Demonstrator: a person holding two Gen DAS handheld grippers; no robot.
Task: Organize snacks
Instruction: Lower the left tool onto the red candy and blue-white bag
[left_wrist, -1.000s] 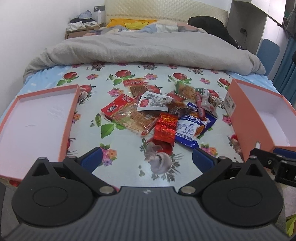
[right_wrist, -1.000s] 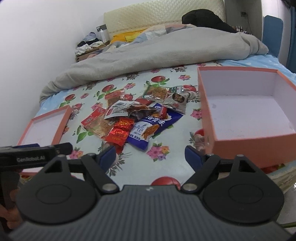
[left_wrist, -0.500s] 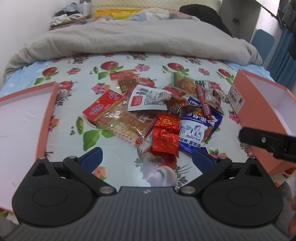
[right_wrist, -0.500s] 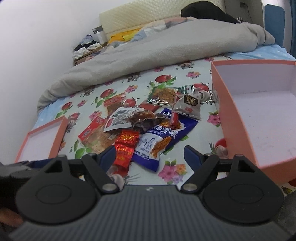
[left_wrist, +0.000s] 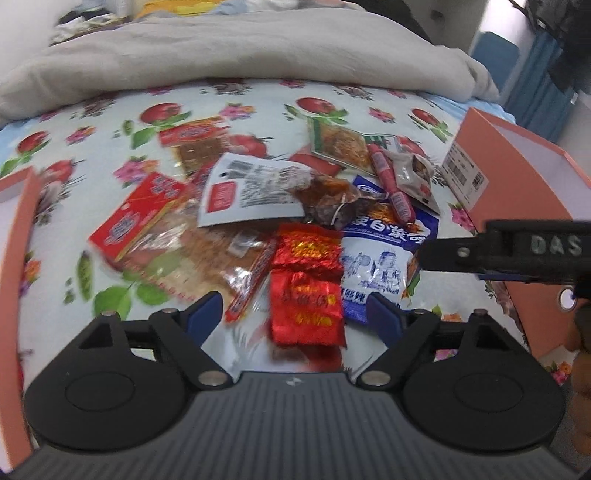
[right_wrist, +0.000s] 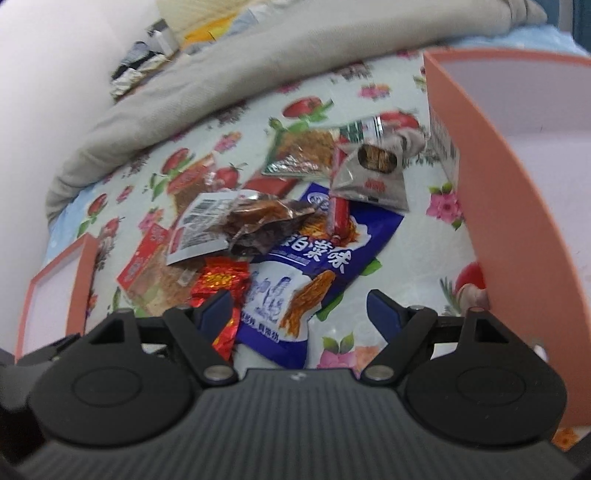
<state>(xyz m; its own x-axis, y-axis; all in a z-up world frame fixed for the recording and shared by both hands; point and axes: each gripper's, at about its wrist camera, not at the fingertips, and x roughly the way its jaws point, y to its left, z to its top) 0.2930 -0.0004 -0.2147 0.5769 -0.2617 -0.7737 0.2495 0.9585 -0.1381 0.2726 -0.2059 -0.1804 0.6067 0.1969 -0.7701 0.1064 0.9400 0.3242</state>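
A pile of snack packets lies on the flowered cloth (left_wrist: 258, 110). My left gripper (left_wrist: 295, 317) is open, its fingers on either side of a red foil packet (left_wrist: 304, 306). A blue and white bag (left_wrist: 380, 254) lies to the right of it, a white-labelled packet (left_wrist: 251, 194) and a red sausage stick (left_wrist: 391, 184) behind. My right gripper (right_wrist: 301, 310) is open just above the blue and white bag (right_wrist: 306, 266). The red foil packet (right_wrist: 221, 280) is beside its left finger. The right gripper's side also shows in the left wrist view (left_wrist: 517, 251).
A deep orange box (right_wrist: 517, 184) stands at the right, also seen in the left wrist view (left_wrist: 517, 166). Its shallow lid (right_wrist: 48, 295) lies at the left. A grey duvet (left_wrist: 240, 55) lies bunched behind the cloth. A grey packet (right_wrist: 373, 173) lies near the box.
Both grippers have moved forward and down to the pile. The red foil packet now lies between the left fingers and the blue bag under the right gripper. Both stay open.
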